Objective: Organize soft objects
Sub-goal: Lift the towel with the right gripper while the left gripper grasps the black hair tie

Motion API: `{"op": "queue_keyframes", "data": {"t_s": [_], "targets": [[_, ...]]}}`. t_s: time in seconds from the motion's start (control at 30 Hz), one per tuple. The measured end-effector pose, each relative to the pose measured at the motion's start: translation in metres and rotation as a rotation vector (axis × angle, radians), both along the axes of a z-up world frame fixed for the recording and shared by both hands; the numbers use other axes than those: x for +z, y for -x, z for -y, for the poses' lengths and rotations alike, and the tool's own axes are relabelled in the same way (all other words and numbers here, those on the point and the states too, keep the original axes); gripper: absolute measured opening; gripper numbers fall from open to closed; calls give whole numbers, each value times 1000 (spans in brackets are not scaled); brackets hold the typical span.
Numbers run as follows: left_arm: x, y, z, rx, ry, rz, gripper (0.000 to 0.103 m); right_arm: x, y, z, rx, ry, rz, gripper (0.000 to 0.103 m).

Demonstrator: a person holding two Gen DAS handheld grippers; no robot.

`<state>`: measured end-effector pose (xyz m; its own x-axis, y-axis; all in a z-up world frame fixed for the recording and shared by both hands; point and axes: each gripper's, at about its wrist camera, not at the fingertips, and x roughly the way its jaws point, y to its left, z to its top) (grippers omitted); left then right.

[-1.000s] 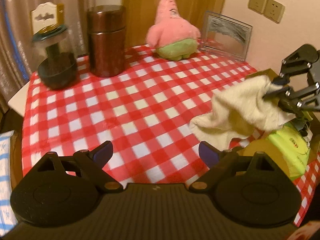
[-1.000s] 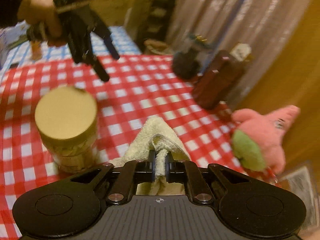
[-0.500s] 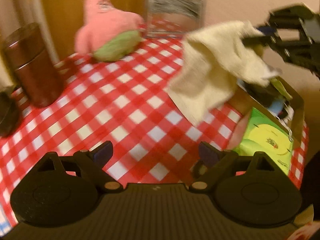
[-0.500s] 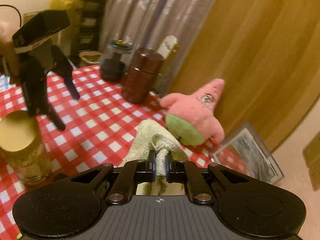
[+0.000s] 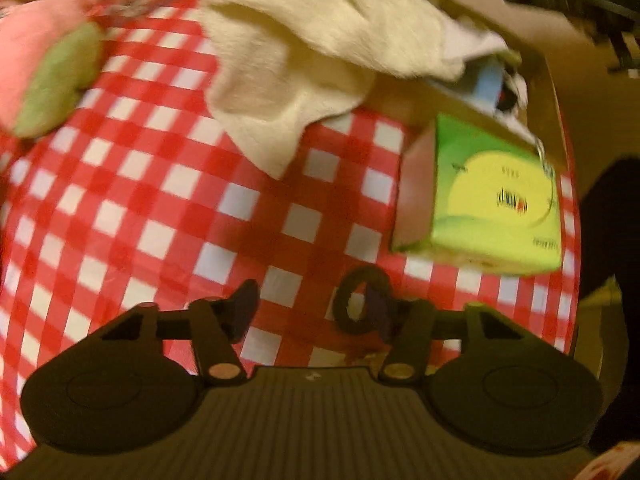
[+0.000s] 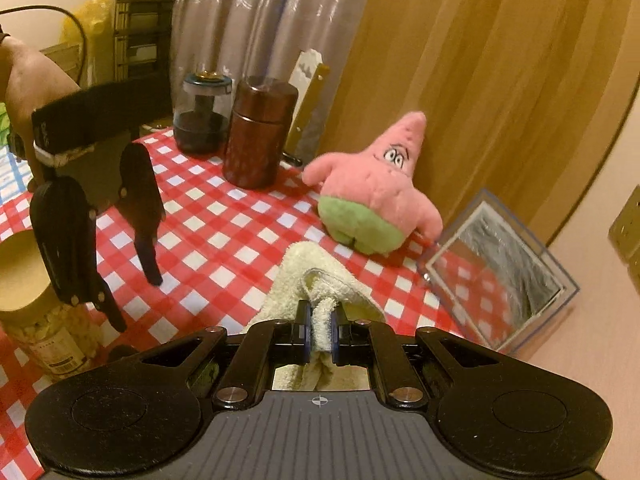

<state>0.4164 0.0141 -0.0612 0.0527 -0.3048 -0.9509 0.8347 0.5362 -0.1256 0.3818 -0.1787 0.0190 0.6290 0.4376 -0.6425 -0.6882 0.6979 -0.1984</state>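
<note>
My right gripper (image 6: 320, 334) is shut on a fold of the cream towel (image 6: 316, 276), which hangs over the checked tablecloth (image 6: 224, 240); the same towel (image 5: 312, 52) fills the top of the left wrist view. My left gripper (image 5: 310, 308) points steeply down at the cloth and its jaws are closing. A small black ring (image 5: 362, 304) lies on the cloth against its right finger, and the pads press on nothing. In the right wrist view the left gripper (image 6: 136, 302) hangs over the table's left side. The pink star plush (image 6: 372, 200) sits at the back.
A green tissue pack (image 5: 496, 200) leans on a cardboard box (image 5: 500, 92) at the right. A brown canister (image 6: 258, 132), a glass jar (image 6: 202, 116), a clear frame (image 6: 496, 272) and a gold-lidded snack jar (image 6: 24, 280) stand around the table.
The left gripper swung down toward the cloth beside the green pack and its jaws narrowed; the black ring came into view. The right gripper rolled and drifted toward the plush, still holding the towel.
</note>
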Motion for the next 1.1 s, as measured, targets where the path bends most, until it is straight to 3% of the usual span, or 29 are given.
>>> {"op": "queue_keyframes", "data": {"t_s": [0.23, 0.5, 0.9, 1.1], "targets": [[-24, 0, 30, -171, -91, -54, 41, -14, -5, 5, -37, -2, -45, 9], [-49, 6, 50, -273, -178, -105, 31, -18, -9, 15, -70, -10, -59, 9], [-73, 13, 68, -286, -267, -91, 8, -16, -8, 27, -109, -31, -71, 9], [-66, 11, 60, -217, -245, -52, 7, -12, -4, 31, -124, -36, -72, 9]]}}
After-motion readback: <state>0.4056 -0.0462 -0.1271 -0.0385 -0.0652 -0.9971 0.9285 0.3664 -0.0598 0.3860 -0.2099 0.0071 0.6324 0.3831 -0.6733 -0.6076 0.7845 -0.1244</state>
